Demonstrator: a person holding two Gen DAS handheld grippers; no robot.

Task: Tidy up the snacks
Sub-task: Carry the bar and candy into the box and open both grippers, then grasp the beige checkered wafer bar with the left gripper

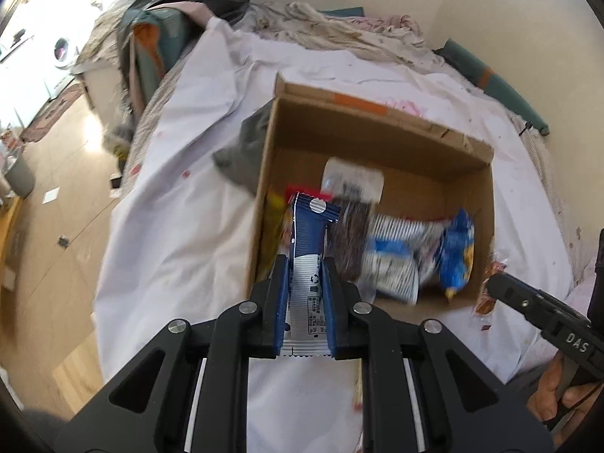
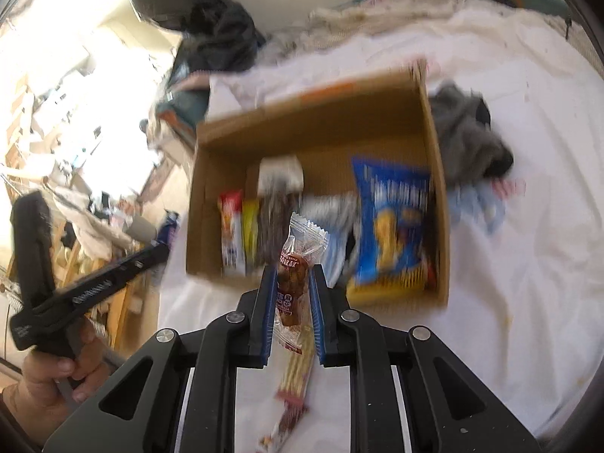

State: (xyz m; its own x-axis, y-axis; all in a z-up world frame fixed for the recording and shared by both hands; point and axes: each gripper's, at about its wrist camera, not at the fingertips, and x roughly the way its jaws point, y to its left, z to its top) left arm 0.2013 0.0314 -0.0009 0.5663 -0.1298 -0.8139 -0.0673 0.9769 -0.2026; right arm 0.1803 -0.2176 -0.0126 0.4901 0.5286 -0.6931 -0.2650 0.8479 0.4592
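An open cardboard box (image 1: 381,132) (image 2: 317,120) sits on a white bedsheet and holds several snack packs, among them a blue chip bag (image 2: 392,222) (image 1: 458,253). My left gripper (image 1: 305,264) is shut on a blue and silver snack stick pack (image 1: 307,249), held over the box's near left corner. My right gripper (image 2: 291,271) is shut on a clear wrapped brown snack (image 2: 292,275), held just in front of the box's near wall. The right gripper also shows at the right of the left wrist view (image 1: 490,283).
A grey cloth (image 1: 241,154) (image 2: 468,139) lies beside the box. A long snack stick pack (image 2: 294,389) lies on the sheet under my right gripper. Piled bedding (image 1: 332,26) lies beyond the box. Wooden floor (image 1: 56,207) drops off at the left.
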